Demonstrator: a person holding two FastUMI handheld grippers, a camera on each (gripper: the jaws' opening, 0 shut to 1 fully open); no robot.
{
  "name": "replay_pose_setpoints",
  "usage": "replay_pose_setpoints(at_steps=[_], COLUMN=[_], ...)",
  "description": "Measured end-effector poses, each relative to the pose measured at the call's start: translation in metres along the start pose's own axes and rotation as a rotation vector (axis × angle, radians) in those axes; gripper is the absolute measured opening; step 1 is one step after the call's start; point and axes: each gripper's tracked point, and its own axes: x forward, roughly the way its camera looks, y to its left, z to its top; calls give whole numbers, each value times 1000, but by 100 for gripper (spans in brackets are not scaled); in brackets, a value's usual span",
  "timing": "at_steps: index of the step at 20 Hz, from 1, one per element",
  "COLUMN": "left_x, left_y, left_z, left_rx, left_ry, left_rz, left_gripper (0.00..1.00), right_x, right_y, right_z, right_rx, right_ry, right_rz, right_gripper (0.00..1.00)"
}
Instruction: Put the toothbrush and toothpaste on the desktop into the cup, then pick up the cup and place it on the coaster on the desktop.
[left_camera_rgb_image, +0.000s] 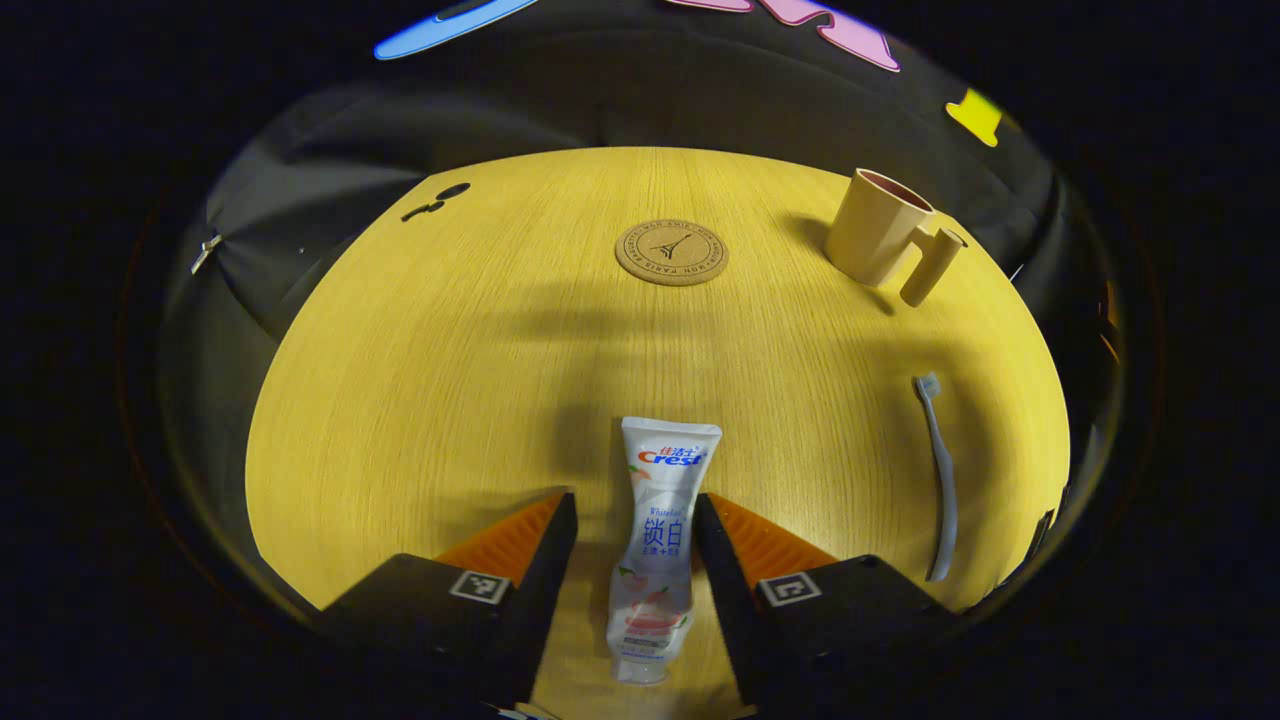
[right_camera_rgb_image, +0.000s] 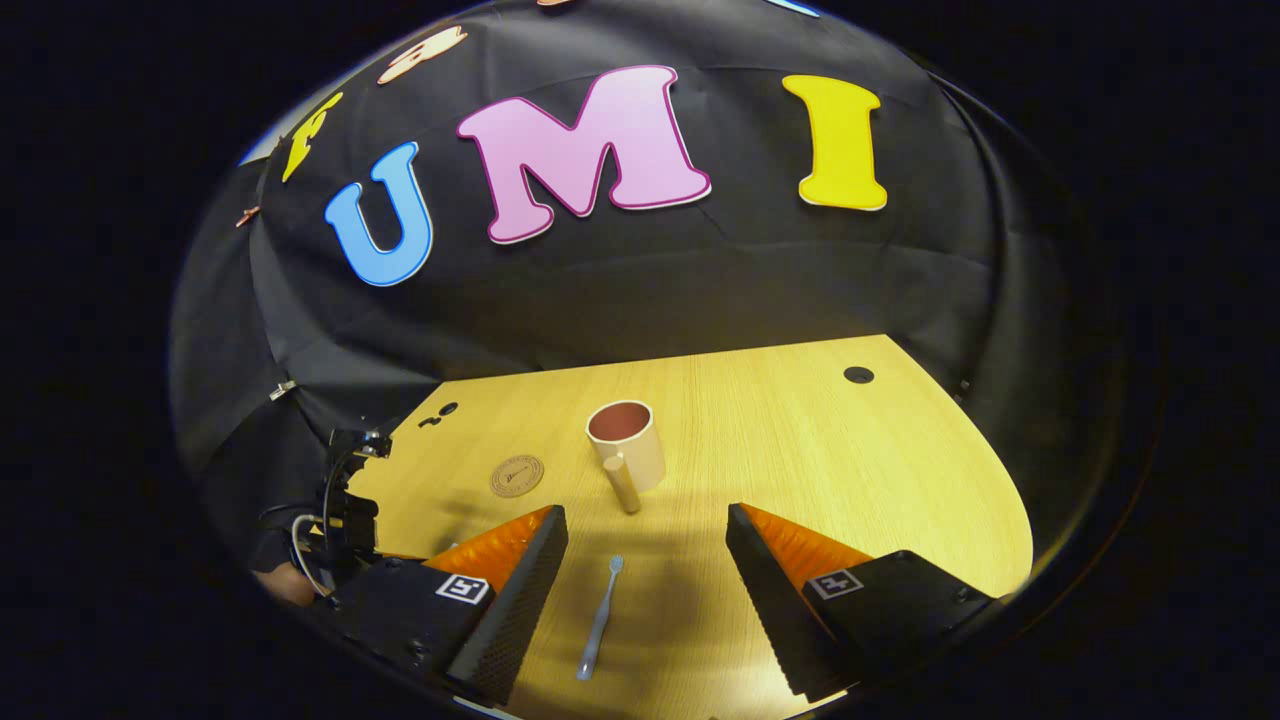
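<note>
I am straddling the toothpaste (left_camera_rgb_image: 657, 540) with my left gripper (left_camera_rgb_image: 634, 525), jaws open, not yet pinching, tube flat on the table (left_camera_rgb_image: 450, 380). My right gripper (right_camera_rgb_image: 645, 560) is hanging wide open, empty, above the toothbrush (right_camera_rgb_image: 601, 618), lined up toward the cup (right_camera_rgb_image: 626, 455); coaster (right_camera_rgb_image: 517, 476) is waiting beside it.
</note>
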Motion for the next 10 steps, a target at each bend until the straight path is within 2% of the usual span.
replay_pose_setpoints(at_steps=[1,2,3,4,7,10], left_x=[-1,-1,0,-1,-3,-7], left_y=[-2,-5,-5,-4,-6,-14], left_z=[-1,-1,-2,-2,0,-2], left_rx=[-1,4,11,19,19,5], left_ry=[3,3,4,6,-8,-16], left_rz=[0,4,4,1,-17,-80], left_gripper=[69,47,48,36,26,18], right_x=[0,-2,-3,-2,0,-2], right_y=[0,2,4,7,14,18], right_z=[-4,-11,-18,-24,-46,-64], right_rx=[3,8,15,22,28,9], right_ry=[13,33,53,72,145,201], right_rz=[2,4,7,11,19,18], right_gripper=[98,98,98,98,98,98])
